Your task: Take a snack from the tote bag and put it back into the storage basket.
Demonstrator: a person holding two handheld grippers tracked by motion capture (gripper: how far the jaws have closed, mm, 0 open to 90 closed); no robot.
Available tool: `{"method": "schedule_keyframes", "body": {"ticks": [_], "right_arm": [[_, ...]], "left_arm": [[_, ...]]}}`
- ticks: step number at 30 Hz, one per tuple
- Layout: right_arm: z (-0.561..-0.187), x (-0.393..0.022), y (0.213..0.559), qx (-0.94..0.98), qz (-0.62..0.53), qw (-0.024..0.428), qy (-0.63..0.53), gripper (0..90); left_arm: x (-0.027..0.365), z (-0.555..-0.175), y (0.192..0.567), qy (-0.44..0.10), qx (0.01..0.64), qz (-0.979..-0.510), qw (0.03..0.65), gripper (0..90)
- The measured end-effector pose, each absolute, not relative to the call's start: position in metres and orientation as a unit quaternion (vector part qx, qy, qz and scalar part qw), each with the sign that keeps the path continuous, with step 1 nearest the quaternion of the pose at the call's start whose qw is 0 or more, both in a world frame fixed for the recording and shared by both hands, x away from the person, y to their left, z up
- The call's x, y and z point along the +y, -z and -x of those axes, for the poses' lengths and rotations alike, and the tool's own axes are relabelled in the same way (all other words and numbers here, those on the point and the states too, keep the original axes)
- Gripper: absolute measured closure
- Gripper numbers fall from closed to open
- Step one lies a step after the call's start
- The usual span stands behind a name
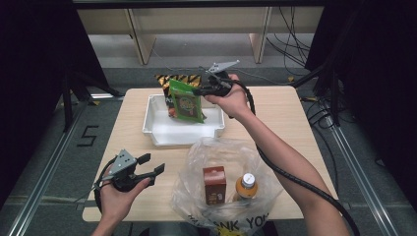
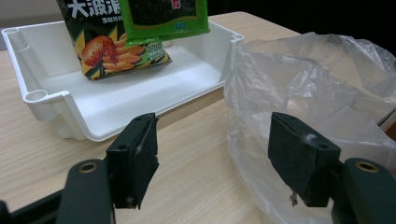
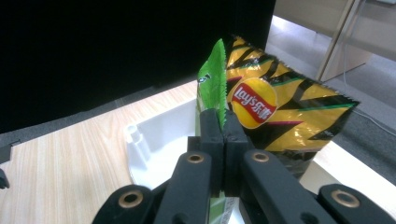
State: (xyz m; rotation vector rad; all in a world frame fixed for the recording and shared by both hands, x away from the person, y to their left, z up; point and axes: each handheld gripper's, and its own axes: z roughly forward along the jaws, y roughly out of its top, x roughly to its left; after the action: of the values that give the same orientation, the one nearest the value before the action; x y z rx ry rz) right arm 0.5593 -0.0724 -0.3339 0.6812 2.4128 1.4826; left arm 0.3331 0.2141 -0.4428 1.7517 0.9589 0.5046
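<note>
You are working at a light wood-grain table (image 1: 285, 105) that is sitting on a grey floor, with dark curtains hanging at both sides, pale wooden furniture legs (image 1: 140, 39) standing beyond the far edge, loose cables (image 1: 290, 34) trailing across the floor behind, and a black numeral five (image 1: 87, 136) showing on the floor to the left. Your right gripper (image 1: 199, 91) is pinching the top edge of a green snack packet (image 1: 186, 101), its jaws pressed flat together on the packet's seam, and you are holding the packet upright over the white plastic tray (image 1: 162, 132) at the middle of the table. A yellow-and-black Lay's crisp bag (image 3: 285, 116) is standing in the tray just behind the green packet, touching it. Your left gripper (image 1: 153, 166) is hovering near the table's front left corner with its jaws standing wide apart and nothing between them, pointing toward the clear plastic bag (image 1: 216, 157). That bag is lying open just in front of the tray, and a brown carton (image 1: 214, 184) and an orange drink bottle with a white cap (image 1: 246, 186) are resting side by side inside it.
</note>
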Motion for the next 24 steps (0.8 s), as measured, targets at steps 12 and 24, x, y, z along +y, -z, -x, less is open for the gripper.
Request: {"method": "schedule_keyframes", "body": {"ticks": [12,24], "right_arm": [[-0.573,-0.052,0.355,0.833,-0.234,0.105,-0.489,90.0],[-0.582,-0.041,0.375,0.841,-0.248,0.097,-0.471,90.0]], "left_arm": [[0.214,-0.333,0.444,-0.209,0.395,-0.733,0.513,32.8],[0.213,-0.333,0.445,-0.206,0.399,-0.733,0.511,32.8]]}}
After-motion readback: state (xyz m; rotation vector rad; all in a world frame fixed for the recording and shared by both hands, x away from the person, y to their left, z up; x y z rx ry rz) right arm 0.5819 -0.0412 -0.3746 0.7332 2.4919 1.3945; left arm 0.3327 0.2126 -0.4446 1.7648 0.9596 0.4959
